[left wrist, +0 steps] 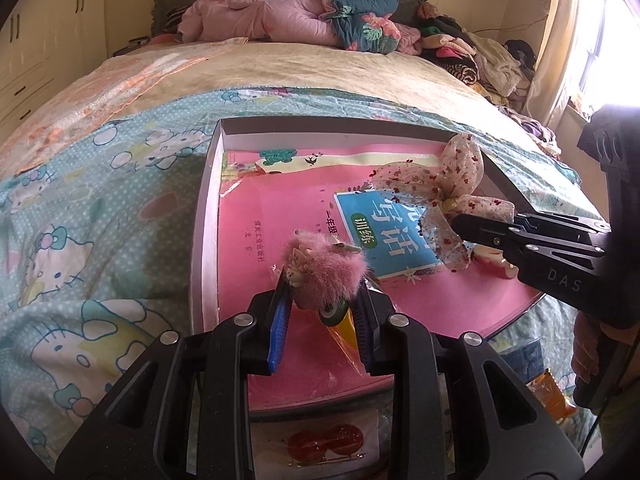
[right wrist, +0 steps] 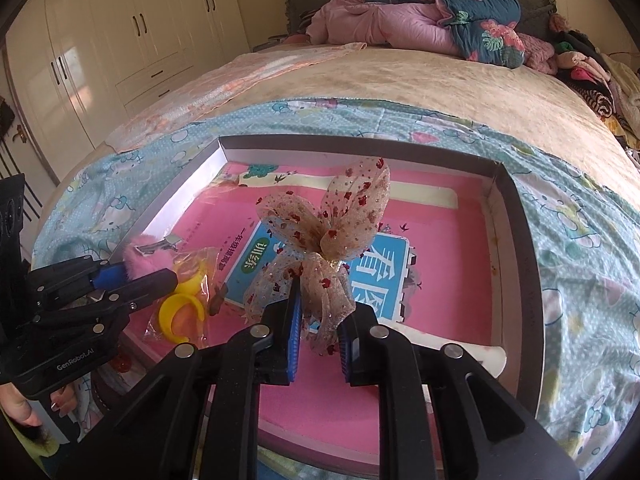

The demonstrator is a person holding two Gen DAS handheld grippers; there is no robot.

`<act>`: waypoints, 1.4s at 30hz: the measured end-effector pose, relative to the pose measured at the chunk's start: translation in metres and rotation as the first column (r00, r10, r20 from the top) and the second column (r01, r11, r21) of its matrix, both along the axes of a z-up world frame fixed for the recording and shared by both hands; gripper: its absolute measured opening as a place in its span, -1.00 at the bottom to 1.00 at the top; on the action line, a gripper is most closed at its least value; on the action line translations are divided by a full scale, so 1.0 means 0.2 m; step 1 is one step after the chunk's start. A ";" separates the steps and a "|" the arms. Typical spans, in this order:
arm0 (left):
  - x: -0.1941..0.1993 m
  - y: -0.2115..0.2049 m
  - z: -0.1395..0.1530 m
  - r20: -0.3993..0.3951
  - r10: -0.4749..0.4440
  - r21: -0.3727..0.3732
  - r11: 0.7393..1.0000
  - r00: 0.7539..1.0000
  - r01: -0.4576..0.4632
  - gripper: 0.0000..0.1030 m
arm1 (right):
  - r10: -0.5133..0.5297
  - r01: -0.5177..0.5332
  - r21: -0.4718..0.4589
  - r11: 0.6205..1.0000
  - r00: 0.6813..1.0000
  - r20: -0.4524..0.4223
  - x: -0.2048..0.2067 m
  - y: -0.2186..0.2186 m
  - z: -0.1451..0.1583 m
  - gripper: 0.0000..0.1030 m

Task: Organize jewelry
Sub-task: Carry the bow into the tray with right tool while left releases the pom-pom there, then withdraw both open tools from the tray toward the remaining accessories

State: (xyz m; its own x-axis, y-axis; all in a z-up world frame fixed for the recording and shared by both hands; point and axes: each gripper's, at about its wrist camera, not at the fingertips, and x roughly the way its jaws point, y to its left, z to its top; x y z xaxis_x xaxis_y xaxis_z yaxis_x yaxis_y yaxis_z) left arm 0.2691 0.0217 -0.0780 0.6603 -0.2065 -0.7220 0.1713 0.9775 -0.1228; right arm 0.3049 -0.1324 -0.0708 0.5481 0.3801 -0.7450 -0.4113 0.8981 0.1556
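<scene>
Two grippers, left [left wrist: 322, 276] and right [right wrist: 318, 300]; one pink pompom clip [left wrist: 324, 276], one mesh bow [right wrist: 324, 240].

Bright daylight floods in from a blown-out window [left wrist: 600, 40] at far right. Fisheye bending and dark vignetting mark the edges; focus is fairly sharp.

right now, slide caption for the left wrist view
Left gripper clamps a pink fluffy hair clip over the box.
</scene>
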 end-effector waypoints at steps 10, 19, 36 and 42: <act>-0.01 -0.01 -0.01 0.002 -0.008 0.003 1.000 1.000 0.008 -0.58 | -0.026 0.026 -0.008 1.000 1.000 0.002 -0.03 -0.01 -0.01 -0.18; -0.02 -0.02 0.01 0.009 -0.012 0.013 1.000 1.000 0.012 -0.47 | -0.058 0.059 -0.001 0.998 0.996 0.071 -0.16 -0.12 0.09 0.21; -0.14 -0.04 0.13 0.070 -0.003 0.006 1.000 0.998 0.003 0.31 | -0.111 0.110 0.016 0.994 0.980 0.164 -0.42 -0.28 0.22 0.67; -0.21 -0.02 0.20 0.107 0.018 -0.009 1.000 0.994 -0.017 0.65 | -0.123 0.120 0.029 0.992 0.974 0.191 -0.49 -0.30 0.26 0.72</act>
